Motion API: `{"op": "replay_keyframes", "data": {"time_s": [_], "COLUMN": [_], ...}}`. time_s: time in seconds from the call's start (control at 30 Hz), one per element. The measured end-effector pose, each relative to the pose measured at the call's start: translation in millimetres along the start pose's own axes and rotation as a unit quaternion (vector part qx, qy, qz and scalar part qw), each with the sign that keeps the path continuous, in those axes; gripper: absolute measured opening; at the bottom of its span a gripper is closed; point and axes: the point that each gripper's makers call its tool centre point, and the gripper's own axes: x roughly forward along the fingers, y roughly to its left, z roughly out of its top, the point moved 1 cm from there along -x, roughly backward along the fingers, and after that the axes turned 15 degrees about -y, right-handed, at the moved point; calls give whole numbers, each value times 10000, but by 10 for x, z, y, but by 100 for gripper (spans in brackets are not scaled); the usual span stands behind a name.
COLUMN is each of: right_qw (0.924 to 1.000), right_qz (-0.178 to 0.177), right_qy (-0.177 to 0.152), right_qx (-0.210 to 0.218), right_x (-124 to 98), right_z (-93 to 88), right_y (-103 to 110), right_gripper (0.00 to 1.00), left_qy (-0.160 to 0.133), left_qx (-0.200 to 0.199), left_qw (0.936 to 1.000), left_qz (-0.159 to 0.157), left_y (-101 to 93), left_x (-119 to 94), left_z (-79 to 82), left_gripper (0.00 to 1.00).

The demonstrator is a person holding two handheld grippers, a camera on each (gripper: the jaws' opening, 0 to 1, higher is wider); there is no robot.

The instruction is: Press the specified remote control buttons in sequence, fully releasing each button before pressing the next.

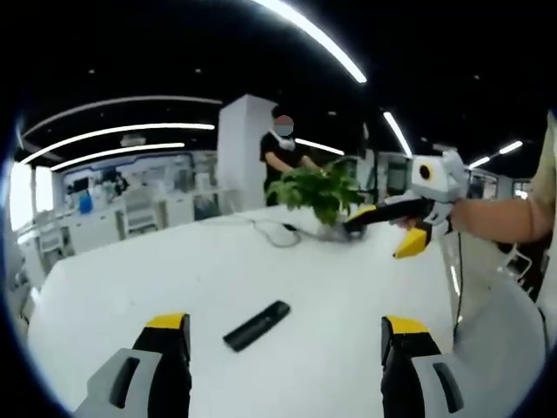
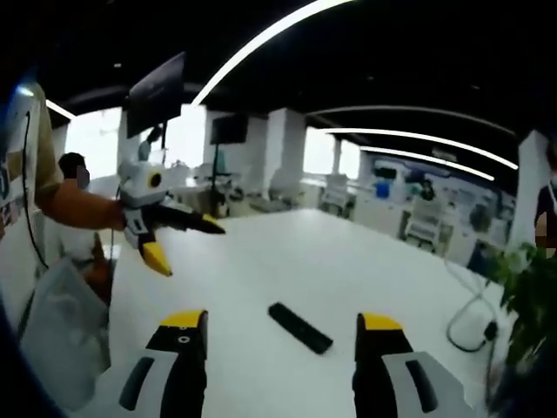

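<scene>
Both hand-held grippers, left [image 1: 287,335] and right [image 2: 280,331], hover wide apart-jawed and empty above the surface [image 1: 130,287]; the remote control [image 1: 257,325] lies untouched between them. No button press appears started.

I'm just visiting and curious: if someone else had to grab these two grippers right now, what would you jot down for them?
Left gripper: open, holding nothing, held above the white table.
Right gripper: open, holding nothing, also raised off the table.
Remote control: a black bar lying flat on the table between and ahead of the jaws in both views, untouched.
Potted plant and a cable sit at the far edge.
Done: no press visible. Left: bring a jaw down to the remote and press the buttons one at a time.
</scene>
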Motion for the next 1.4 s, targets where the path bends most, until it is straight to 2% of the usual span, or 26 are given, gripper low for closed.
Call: {"op": "replay_keyframes", "data": {"time_s": [0.5, 0.7, 1.27, 1.4], "right_qw": [9994, 9992, 9985, 9983], "right_qz": [239, 276, 378, 407], "right_qy": [125, 155, 278, 319], "right_qx": [-197, -223, -279, -259], "right_x": [252, 300, 412, 447], "right_z": [-16, -22, -123, -167], "right_y": [-128, -175, -266, -282], "right_gripper": [66, 66, 66, 65], "left_qy": [71, 109, 67, 109], "left_qx": [114, 148, 238, 251], "left_qw": [9998, 9997, 9994, 9993], "left_qz": [-125, -162, -235, -267], "left_y": [165, 221, 364, 380], "left_x": [174, 219, 437, 488], "left_z": [-9, -24, 67, 26], "left_gripper": [93, 93, 92, 92]}}
